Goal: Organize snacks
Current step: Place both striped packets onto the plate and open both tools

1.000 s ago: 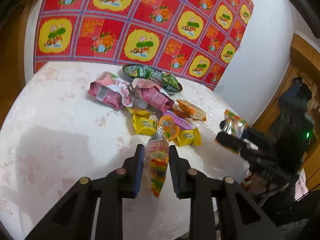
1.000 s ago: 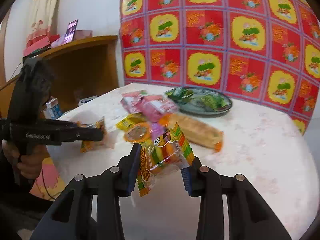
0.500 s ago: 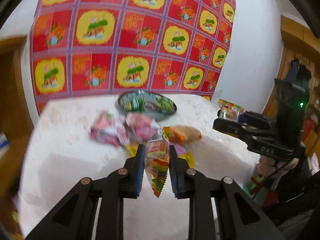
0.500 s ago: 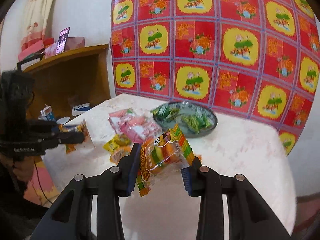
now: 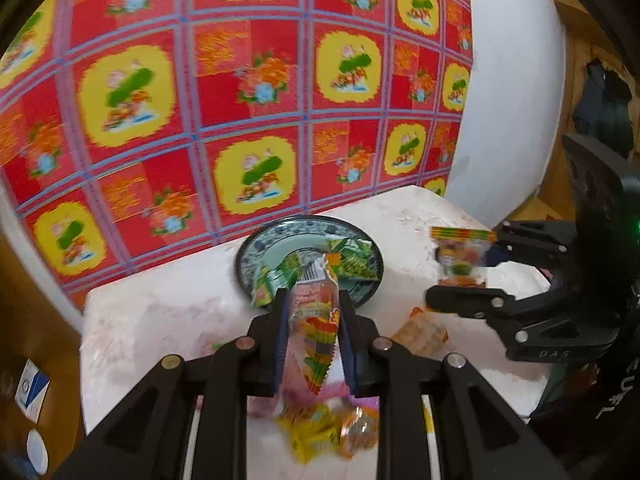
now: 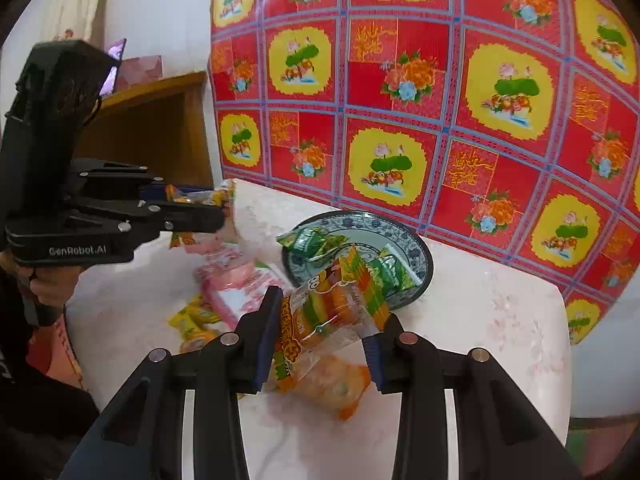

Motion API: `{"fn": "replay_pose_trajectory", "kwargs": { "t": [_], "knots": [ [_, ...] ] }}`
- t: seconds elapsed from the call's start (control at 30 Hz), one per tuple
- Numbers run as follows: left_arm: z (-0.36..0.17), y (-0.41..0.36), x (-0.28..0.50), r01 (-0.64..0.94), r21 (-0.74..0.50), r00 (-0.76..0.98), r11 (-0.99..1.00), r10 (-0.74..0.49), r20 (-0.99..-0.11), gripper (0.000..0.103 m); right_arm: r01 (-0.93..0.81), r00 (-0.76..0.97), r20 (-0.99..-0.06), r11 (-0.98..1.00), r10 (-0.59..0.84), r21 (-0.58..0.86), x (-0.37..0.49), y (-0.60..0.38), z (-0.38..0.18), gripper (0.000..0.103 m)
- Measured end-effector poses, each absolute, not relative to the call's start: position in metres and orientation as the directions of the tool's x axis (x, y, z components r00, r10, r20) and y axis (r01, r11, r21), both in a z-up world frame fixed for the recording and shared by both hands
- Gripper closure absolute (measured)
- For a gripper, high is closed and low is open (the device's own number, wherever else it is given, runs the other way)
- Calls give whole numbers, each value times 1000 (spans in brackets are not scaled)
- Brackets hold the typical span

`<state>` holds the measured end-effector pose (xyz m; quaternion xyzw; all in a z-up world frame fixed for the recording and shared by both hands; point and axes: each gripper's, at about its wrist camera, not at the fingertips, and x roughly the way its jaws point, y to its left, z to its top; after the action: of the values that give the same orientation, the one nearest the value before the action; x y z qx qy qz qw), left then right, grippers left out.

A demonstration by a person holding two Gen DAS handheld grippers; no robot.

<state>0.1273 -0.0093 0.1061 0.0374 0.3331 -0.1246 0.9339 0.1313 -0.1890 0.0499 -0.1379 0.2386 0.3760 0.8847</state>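
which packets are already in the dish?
Only the green packets: they lie in the blue-rimmed dish. The pink, yellow and orange ones lie on the table, and each gripper holds a striped one.

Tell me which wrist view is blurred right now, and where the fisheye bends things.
Left wrist: motion blur smears the cloth and loose snacks; only the gripper stays sharp. Right wrist: crisp, plate readable. Both: fisheye bows the cloth's grid, dark corners.

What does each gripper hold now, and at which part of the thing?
Left gripper: a colourful candy packet, pinched across its flat middle. Right gripper: a similar burger-print packet, clamped across its width.
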Motion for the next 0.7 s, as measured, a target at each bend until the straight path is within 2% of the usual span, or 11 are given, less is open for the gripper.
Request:
{"fn": "replay_pose_trajectory", "kwargs": {
  "t": [0.23, 0.4, 0.57, 0.63, 0.7],
  "knots": [
    [75, -17, 192, 291, -116, 623, 950, -280, -731, 80, -777, 551, -570, 625, 609, -83, 180, -168, 37, 65],
    [56, -11, 221, 254, -216, 551, 943, -325, -768, 80, -789, 522, -592, 611, 614, -63, 202, -154, 19, 65],
    [54, -14, 225, 228, -169, 586, 959, -273, -763, 79, -791, 547, -585, 599, 599, -127, 208, -144, 14, 64],
    [57, -13, 224, 212, -145, 620, 966, -248, -745, 70, -789, 561, -583, 593, 587, -162, 208, -139, 13, 64],
    [59, -11, 224, 215, -155, 632, 964, -258, -731, 46, -790, 570, -588, 578, 573, -203, 209, -133, 11, 62]
  ]
}}
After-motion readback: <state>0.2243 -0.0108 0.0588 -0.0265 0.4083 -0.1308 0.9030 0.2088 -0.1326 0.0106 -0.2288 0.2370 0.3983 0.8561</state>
